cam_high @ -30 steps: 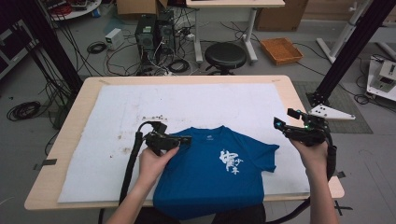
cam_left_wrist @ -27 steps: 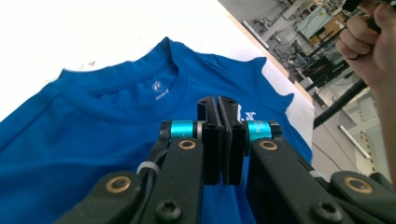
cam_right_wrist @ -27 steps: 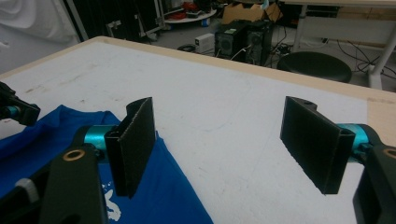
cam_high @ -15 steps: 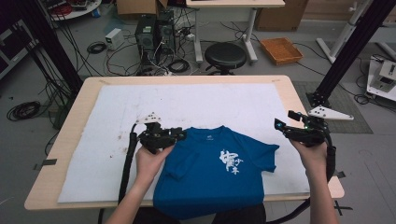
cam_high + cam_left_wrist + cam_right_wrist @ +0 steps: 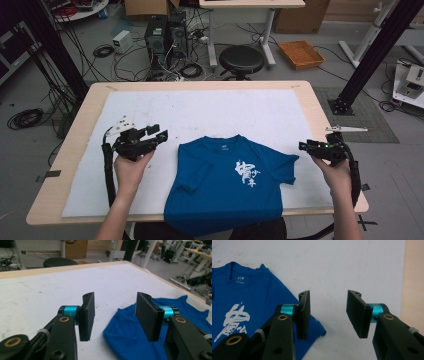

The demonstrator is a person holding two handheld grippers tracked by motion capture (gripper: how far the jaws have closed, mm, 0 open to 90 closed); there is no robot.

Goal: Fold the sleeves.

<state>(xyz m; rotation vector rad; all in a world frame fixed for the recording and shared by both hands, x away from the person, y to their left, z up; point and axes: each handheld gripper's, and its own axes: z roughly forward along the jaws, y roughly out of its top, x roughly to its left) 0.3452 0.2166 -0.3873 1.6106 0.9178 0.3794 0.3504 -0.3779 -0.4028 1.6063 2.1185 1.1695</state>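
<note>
A blue T-shirt [image 5: 225,180] with white print lies front up at the near middle of the white table cover [image 5: 225,110], its left sleeve folded in over the chest. My left gripper [image 5: 160,134] hovers left of the shirt, apart from it. Its jaws have just been opening and nothing is between them. In the left gripper view the open left gripper [image 5: 115,315] has the shirt [image 5: 140,340] beyond its right jaw. My right gripper [image 5: 304,146] sits by the right sleeve. Its jaws have just been closing. In the right gripper view the right gripper [image 5: 328,315] frames bare cover, with the shirt sleeve [image 5: 314,327] beneath its left jaw.
The wooden table [image 5: 320,115] shows bare edges around the cover. Behind it on the floor stand a black stool [image 5: 241,59], computer towers [image 5: 162,35], an orange tray [image 5: 301,53] and loose cables. Black frame posts [image 5: 372,60] rise at both sides.
My left gripper has let go at the shirt's left side, opened and drawn away to the left. The right gripper has sunk toward the right sleeve and its jaws have narrowed.
</note>
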